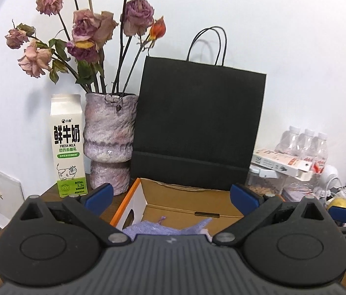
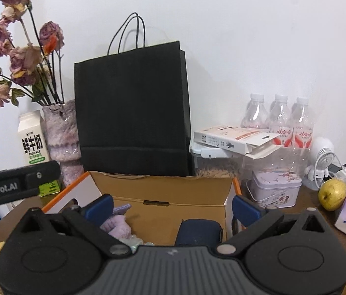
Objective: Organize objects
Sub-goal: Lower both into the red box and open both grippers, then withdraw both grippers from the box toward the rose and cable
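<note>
Both fingers spread over the box.

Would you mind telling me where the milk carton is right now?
The milk carton stands upright at the far left, beside the flower vase, left of the black paper bag.

Place: lived-in home corner | surface: brown wooden counter against a white wall | evidence: dried roses in a mottled pink ceramic vase, white-and-green fresh milk carton, yellow pear, clear plastic water bottles, floral tin box
</note>
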Tool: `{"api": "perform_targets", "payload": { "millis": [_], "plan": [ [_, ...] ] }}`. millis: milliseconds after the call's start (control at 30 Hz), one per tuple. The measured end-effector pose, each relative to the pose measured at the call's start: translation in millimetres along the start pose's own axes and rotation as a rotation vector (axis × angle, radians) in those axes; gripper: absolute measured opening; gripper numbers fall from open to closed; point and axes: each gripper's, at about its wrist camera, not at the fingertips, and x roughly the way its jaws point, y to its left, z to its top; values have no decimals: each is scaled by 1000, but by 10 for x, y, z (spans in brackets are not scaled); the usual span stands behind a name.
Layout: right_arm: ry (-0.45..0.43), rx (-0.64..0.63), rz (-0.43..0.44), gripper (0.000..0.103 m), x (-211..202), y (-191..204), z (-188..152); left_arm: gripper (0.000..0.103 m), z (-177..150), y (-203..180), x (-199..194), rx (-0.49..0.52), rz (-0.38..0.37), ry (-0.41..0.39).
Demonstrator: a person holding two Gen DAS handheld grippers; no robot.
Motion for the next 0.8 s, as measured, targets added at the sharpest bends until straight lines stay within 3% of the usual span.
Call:
{"api": "perform_targets", "payload": {
  "millis": [800],
  "plan": [
    [-17, -79, 5, 103, -1002, -55, -273, 103, -305, 97, -890, 38, -41, 37]
  ]
}}
